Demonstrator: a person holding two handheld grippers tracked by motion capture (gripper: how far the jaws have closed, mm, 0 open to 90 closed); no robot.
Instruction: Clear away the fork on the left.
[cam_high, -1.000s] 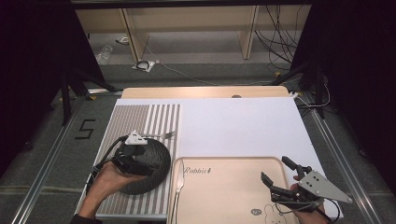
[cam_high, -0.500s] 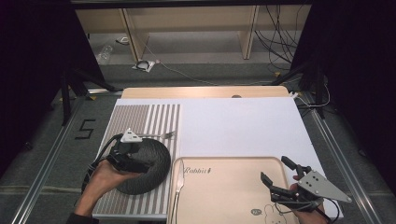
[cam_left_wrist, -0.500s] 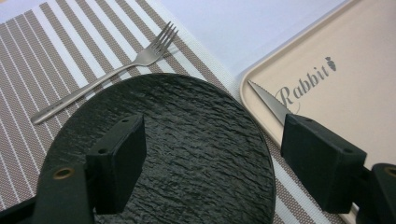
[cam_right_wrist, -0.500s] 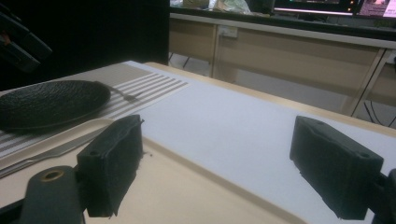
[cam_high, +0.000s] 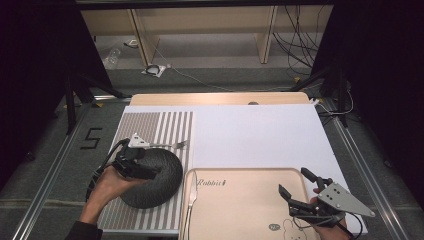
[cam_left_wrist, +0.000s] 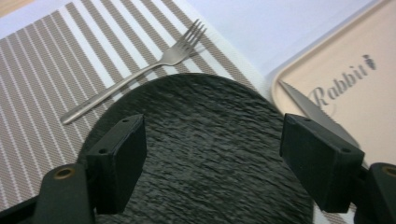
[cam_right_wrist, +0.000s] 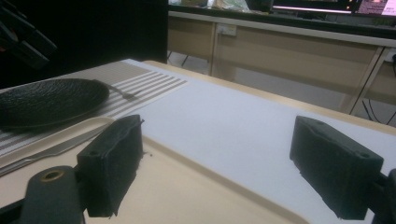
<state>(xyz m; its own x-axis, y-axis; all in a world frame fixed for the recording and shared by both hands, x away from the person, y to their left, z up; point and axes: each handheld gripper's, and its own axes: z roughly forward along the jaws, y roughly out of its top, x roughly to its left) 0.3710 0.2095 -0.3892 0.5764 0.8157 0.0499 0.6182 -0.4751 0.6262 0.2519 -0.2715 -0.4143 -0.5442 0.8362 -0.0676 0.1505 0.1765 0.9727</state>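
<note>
A black textured plate (cam_high: 155, 185) lies on the striped placemat (cam_high: 150, 125) at the front left. My left gripper (cam_high: 149, 168) hovers over the plate's left part, open, with the plate's rough surface (cam_left_wrist: 210, 140) showing between its jaws (cam_left_wrist: 212, 154). A fork (cam_high: 170, 146) lies on the placemat just behind the plate, tines to the right (cam_left_wrist: 140, 74). A knife (cam_high: 191, 200) rests along the left rim of the beige tray (cam_high: 245, 210). My right gripper (cam_high: 292, 181) is held open above the tray's right end, with nothing between its jaws (cam_right_wrist: 215, 163).
The tray is printed "Rabbit" (cam_left_wrist: 345, 79) and sits on a white sheet (cam_high: 255, 135) over the wooden table. In the right gripper view, the plate (cam_right_wrist: 46, 100) and knife (cam_right_wrist: 46, 151) lie off to the left. Dark floor and cables lie beyond the far edge.
My left gripper has drawn a little to the left across the plate. The right gripper has stayed where it was.
</note>
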